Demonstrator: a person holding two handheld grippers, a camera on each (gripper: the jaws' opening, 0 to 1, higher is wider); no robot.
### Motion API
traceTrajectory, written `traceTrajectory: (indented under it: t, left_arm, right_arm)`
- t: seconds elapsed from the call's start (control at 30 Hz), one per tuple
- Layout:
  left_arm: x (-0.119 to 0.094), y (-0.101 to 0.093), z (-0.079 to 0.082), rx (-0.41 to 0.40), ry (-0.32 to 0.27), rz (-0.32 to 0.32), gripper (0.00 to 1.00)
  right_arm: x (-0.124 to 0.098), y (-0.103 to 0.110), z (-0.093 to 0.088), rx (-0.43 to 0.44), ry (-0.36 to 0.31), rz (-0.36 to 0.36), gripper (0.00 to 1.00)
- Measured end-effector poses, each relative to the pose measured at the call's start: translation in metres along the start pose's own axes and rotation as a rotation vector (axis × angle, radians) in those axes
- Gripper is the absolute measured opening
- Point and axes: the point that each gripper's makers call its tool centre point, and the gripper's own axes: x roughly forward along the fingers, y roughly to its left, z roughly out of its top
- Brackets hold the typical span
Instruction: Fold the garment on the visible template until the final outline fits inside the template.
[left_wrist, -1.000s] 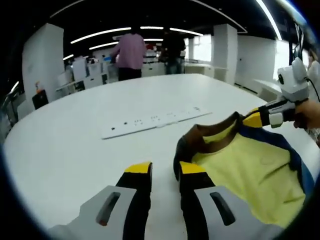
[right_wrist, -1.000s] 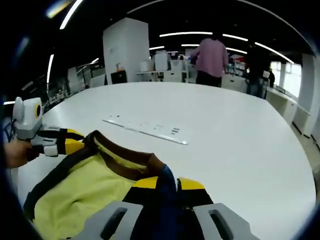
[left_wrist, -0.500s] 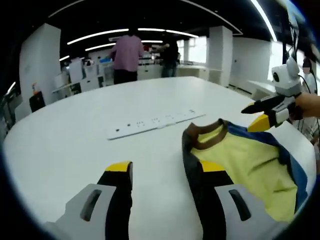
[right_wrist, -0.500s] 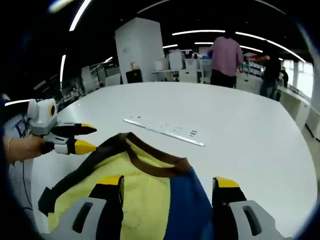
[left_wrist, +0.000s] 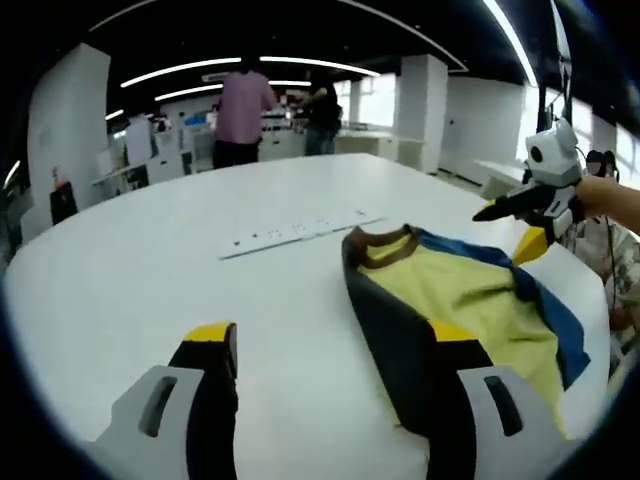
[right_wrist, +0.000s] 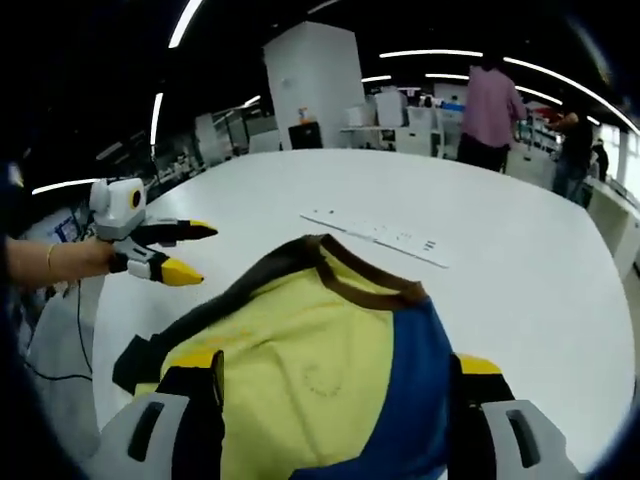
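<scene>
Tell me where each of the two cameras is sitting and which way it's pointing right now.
Left gripper view: rides the left gripper, looking along its open jaws across the white table at the shirt; the right gripper and a hand show at right.
Right gripper view: rides the right gripper, jaws open over the shirt; the left gripper and a hand show at left.
Shared: shirt, table, white power strip, person in pink.

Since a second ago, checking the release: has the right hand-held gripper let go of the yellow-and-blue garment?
Yes: the right hand-held gripper has opened and lifted off the garment's collar.
</scene>
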Motion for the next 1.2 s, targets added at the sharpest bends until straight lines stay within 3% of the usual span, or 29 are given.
traceTrajectory:
  t: [0.2,0.53,0.8,1.2]
  left_arm:
    - [-0.028,-0.006,-0.005,0.001,-0.017,-0.009,0.75]
    - [-0.063,-0.025,-0.025,0.019,-0.007,-0.024,0.75]
    - [-0.090,-0.034,-0.048,0.012,0.005,-0.011,0.72]
    - [-0.115,-0.041,-0.086,-0.033,0.047,0.029,0.67]
  right_arm:
    - [-0.023,0.022,-0.022,-0.034,0.030,0.033,0.92]
    - [-0.053,0.058,-0.048,-0.058,0.047,0.088,0.92]
    - [-0.071,0.085,-0.080,-0.071,0.076,0.108,0.91]
    - [-0.083,0.114,-0.109,-0.062,0.078,0.112,0.83]
